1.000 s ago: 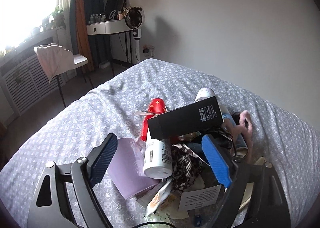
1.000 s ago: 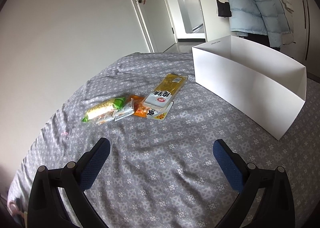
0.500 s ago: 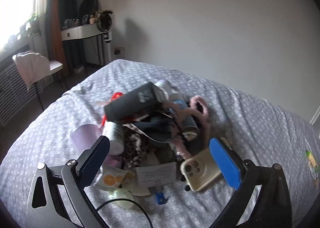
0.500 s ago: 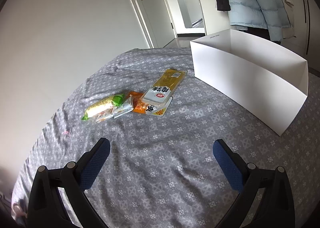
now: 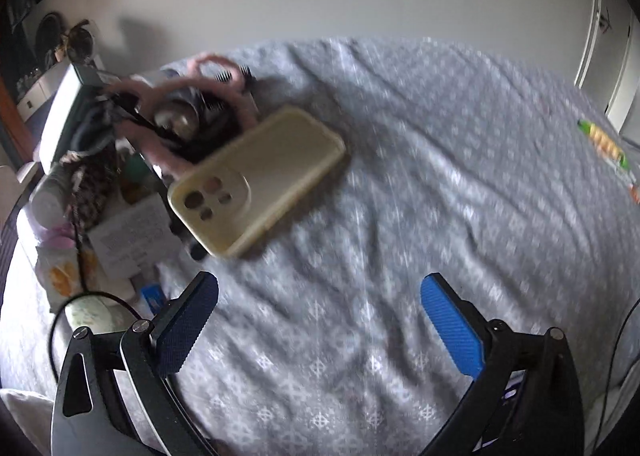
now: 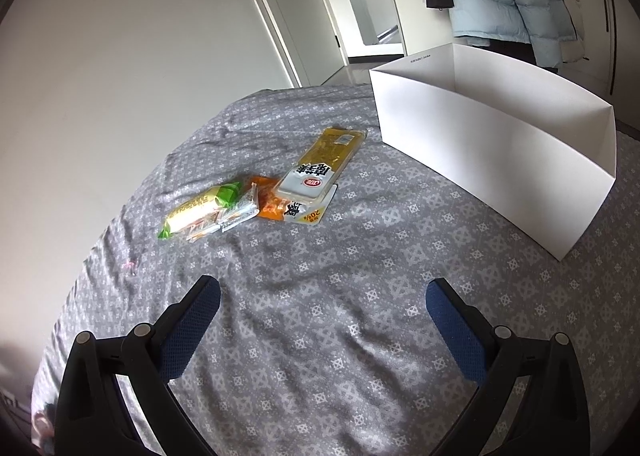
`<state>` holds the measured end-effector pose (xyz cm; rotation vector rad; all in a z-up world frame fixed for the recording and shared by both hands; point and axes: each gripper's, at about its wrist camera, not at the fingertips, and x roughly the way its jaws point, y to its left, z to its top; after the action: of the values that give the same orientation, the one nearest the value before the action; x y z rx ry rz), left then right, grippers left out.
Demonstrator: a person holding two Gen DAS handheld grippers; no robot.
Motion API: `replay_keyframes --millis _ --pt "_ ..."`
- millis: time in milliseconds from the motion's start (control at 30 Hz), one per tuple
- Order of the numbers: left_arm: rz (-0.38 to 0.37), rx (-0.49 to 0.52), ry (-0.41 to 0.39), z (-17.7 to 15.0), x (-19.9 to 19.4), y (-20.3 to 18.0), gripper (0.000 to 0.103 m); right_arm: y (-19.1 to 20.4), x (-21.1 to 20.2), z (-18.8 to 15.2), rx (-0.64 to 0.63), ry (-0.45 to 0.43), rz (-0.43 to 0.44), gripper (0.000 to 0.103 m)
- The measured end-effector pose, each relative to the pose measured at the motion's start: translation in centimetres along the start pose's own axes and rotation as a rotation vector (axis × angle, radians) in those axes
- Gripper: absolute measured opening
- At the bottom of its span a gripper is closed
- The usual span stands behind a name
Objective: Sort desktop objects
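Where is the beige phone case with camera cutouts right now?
In the left wrist view, the beige phone case lies on the grey patterned bedspread, at the right edge of the clutter pile, against the pink fluffy band.

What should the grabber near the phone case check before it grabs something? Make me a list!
1. Left gripper fingers wide apart, nothing between them: ok.
2. Beige phone case fully in sight, top side clear: ok.
3. Case free of the pile: not ok, its far edge lies against the pink fuzzy band.
4. Sharp view of the case: not ok, picture is blurred.
5. White box open on top and unblocked: ok.
6. Right gripper holding nothing: ok.
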<state>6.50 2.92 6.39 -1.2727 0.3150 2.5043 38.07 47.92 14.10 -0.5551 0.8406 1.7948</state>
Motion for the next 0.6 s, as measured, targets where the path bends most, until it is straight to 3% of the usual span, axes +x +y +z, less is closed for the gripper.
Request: replay_keyframes --millis 267,433,600 --pt "0.025 -0.036 0.035 -0.7 2.2 -0.2 0.102 0.5 0.5 0.0 -0.021 0.015 -0.021 0.103" --pt "0.035 -0.098 0.129 -2.0 5.0 0.6 0.103 0.5 0.6 0.0 -0.019 0.024 -0.016 0.103" --pt "0.099 -0.084 0.048 -2.9 4.2 -0.5 0.103 0.3 0.4 0.0 -0.009 0.03 0.0 0.103"
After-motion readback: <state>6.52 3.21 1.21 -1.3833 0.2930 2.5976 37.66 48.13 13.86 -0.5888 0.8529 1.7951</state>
